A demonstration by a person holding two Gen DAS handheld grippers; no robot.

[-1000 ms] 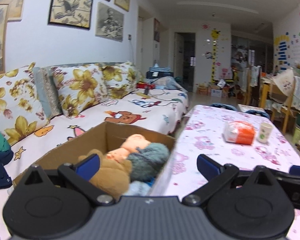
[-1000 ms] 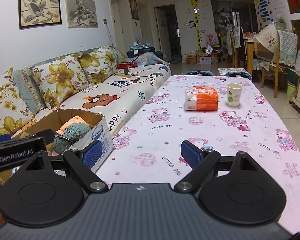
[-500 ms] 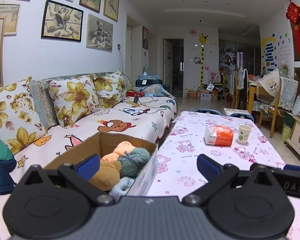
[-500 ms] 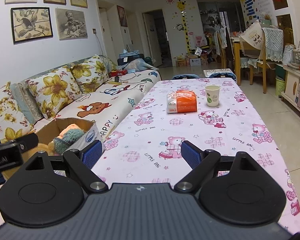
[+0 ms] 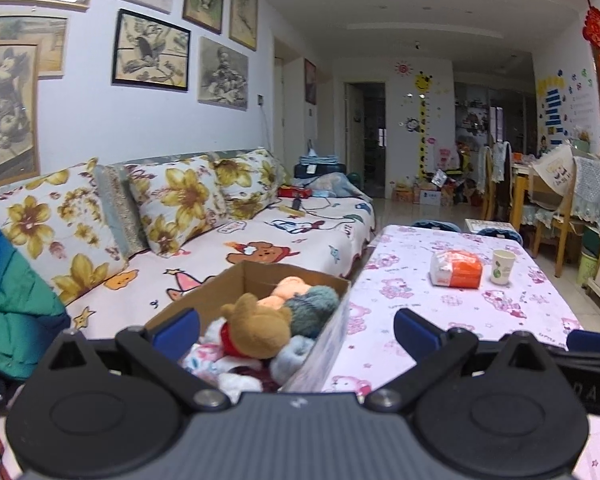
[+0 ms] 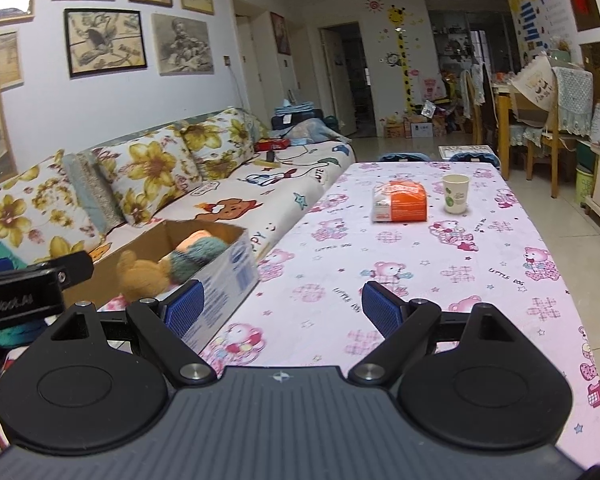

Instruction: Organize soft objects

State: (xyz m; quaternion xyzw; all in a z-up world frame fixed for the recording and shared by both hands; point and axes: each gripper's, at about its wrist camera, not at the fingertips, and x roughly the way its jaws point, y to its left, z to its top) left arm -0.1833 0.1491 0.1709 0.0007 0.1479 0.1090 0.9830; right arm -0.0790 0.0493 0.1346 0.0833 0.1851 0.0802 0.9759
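The left gripper (image 5: 296, 330) is hovering with its fingers (image 5: 176, 326) spread wide and gripping nothing; the box (image 5: 324, 332) of soft toys is sitting between and just beyond them, with the brown bear (image 5: 260, 326) lying on top beside a teal toy (image 5: 312, 308). The right gripper (image 6: 282, 306) is also holding its fingers (image 6: 380, 310) apart and empty over the bench (image 6: 420, 264), the box (image 6: 224, 276) lying by its left finger. A packet (image 6: 400, 202) and cup (image 6: 455, 193) are standing well ahead.

matt cardboard box (image 5: 256, 276), fuzzy plush toys (image 5: 260, 326)
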